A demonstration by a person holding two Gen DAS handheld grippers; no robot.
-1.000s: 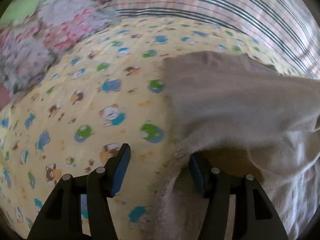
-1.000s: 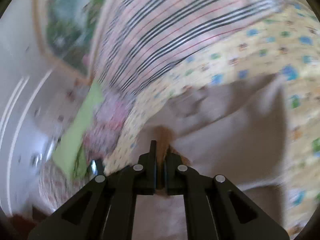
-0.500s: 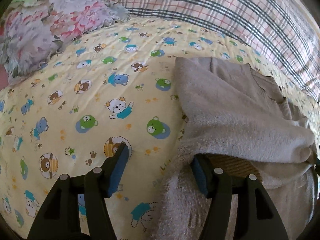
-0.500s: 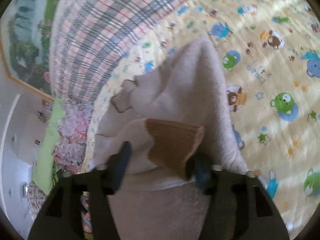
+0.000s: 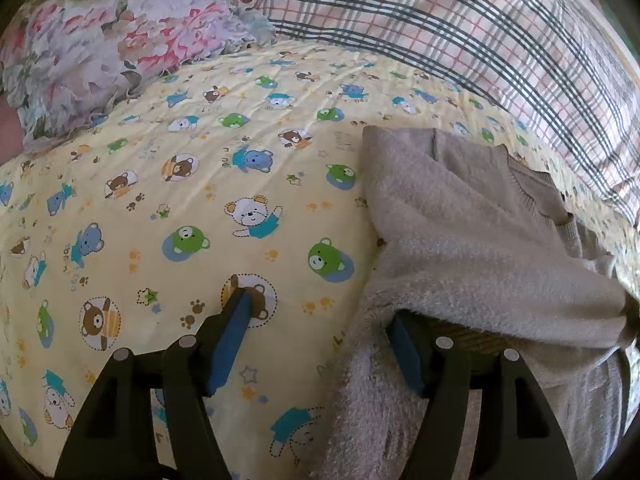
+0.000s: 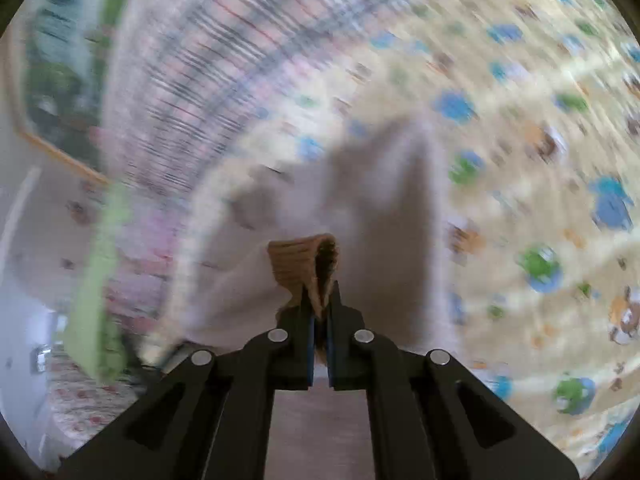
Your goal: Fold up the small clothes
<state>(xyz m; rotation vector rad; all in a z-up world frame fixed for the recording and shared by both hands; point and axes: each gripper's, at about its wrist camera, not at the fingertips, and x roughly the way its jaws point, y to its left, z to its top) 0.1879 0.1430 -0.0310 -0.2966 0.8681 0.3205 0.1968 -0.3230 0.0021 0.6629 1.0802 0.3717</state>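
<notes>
Sweater (image 5: pixel 472 240), a small beige fleecy one, lies on the bear-print bedsheet (image 5: pixel 240 168) near the plaid pillow (image 5: pixel 460 32), one part already doubled over so the fold can go on. Right gripper (image 6: pixel 320 304) has its jaws pinched tight on the brown ribbed cuff (image 6: pixel 300 264), likely to carry it across. Left gripper (image 5: pixel 320 320) straddles the sweater's edge, jaws opening, pressing nothing.

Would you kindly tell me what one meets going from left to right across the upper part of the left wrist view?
Floral pillow → bear-print sheet → beige fleece garment → plaid blanket.
</notes>
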